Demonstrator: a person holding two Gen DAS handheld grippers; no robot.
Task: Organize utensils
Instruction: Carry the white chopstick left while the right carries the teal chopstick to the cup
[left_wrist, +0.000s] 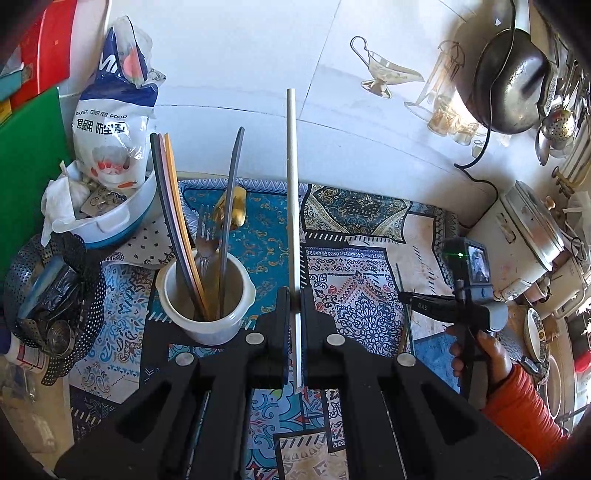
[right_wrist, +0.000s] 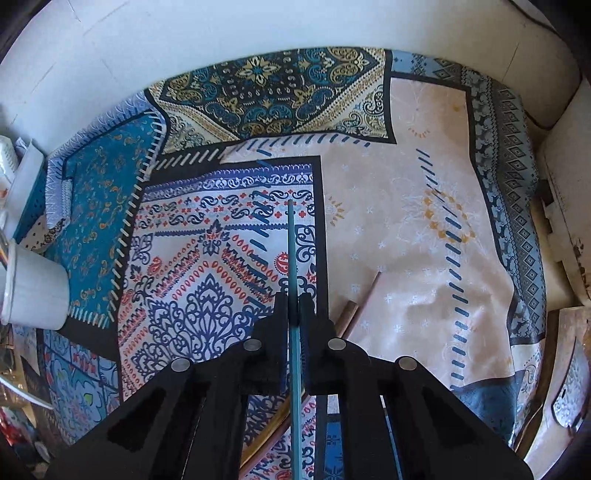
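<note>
White chopstick (left_wrist: 293, 192) clamped in left gripper (left_wrist: 294, 295), cup (left_wrist: 207, 295) left.

surface: counter under patterned cloth (right_wrist: 424, 229) | on cloth: white cup (left_wrist: 207, 295) | left of cup: black perforated basket (left_wrist: 55, 295) | behind-left of cup: blue-white bowl (left_wrist: 114, 221) | right of cup: brown stick (right_wrist: 349, 314)

Patterned blue-and-cream tablecloth (right_wrist: 424, 221), matt cloth, slightly wrinkled. White round utensil cup (left_wrist: 207, 295), glossy, probably plastic. Shiny metal fork (left_wrist: 205, 236) inside it. Pale grey chopstick (left_wrist: 293, 206), smooth matt. Thin teal chopstick (right_wrist: 292, 266), smooth, slight sheen. Dark round wok (left_wrist: 511, 92), dull metal.
</note>
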